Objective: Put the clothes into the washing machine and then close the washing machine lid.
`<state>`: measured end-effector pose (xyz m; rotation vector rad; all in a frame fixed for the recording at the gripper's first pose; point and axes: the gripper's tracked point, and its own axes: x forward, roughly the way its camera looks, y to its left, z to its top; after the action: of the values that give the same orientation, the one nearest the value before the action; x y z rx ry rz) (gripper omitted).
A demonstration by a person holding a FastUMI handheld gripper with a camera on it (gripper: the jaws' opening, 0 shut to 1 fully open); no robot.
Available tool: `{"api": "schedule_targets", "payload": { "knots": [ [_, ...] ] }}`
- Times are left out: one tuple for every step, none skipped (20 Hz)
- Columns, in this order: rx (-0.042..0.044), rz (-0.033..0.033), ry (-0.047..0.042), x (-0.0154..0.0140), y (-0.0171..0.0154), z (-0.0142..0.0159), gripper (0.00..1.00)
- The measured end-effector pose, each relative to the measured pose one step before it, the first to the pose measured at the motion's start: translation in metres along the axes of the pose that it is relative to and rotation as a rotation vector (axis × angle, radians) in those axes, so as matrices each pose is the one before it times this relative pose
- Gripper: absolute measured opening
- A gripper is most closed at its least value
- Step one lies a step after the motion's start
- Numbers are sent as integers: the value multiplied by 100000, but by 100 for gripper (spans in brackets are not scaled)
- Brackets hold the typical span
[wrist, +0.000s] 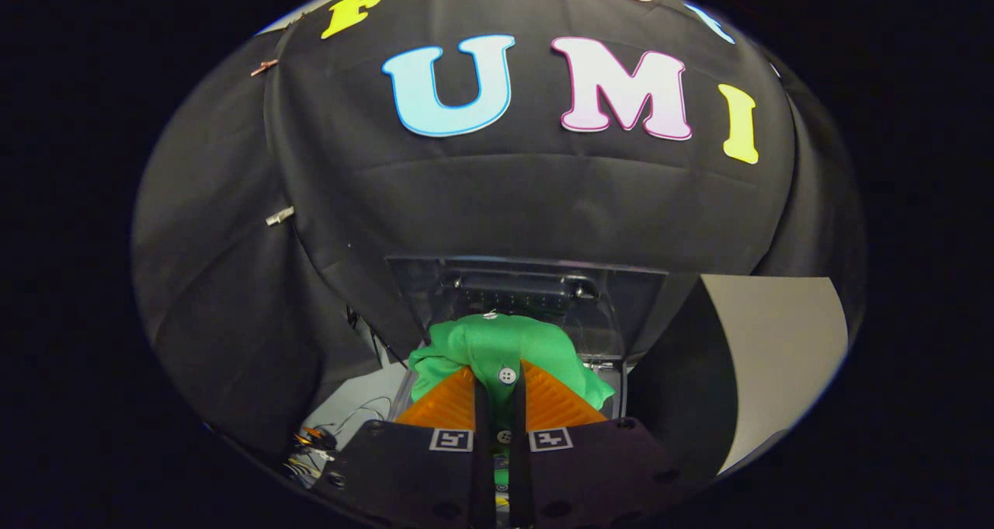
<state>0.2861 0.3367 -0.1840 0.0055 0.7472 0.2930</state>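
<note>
Gripper [497, 393] holds a green garment [497, 346]; both fingers [446, 405] are drawn close together and press on a fold of the cloth, leaving only a thin slot between them. A white button [507, 375] on the garment sits right at the fingertips, and a second button [504, 436] shows lower down in the slot.

Washing machine lid [528, 292], clear and standing open, rises directly behind the garment, just beyond the fingers. The bunched cloth bulges up in front of the lid's lower part. Whether the garment hangs above the drum or touches it cannot be told.

To the right of the lid stands a pale panel [776, 350]. To the lid's left and lower, a tangle of wires [311, 447] lies on a light surface.
</note>
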Motion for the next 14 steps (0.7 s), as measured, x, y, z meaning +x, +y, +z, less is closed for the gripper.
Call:
{"api": "schedule_targets", "payload": {
  "knots": [
    [-307, -501, 266, 1161, 122, -845, 12],
    [-200, -462, 96, 1228, 23, -824, 11],
    [-136, -594, 121, 1236, 106, -804, 12],
    [-269, -610, 70, 1138, 21, -818, 12],
    [-223, -779, -201, 1133, -1, -998, 11],
    [-947, -1001, -293, 1068, -109, -831, 11],
    [-1062, -994, -303, 1148, -221, -815, 12],
    [-436, -1155, -95, 958, -114, -1051, 12],
    [-283, -616, -3, 1017, -49, -881, 12],
    [-122, -440, 247, 1066, -32, -1099, 11],
    [89, -290, 464, 859, -129, -1066, 11],
    [11, -381, 1110, 1072, -216, -1259, 12],
    [47, -522, 1173, 642, -142, -873, 11],
    [175, -621, 1309, 616, -205, -867, 12]
  ]
}}
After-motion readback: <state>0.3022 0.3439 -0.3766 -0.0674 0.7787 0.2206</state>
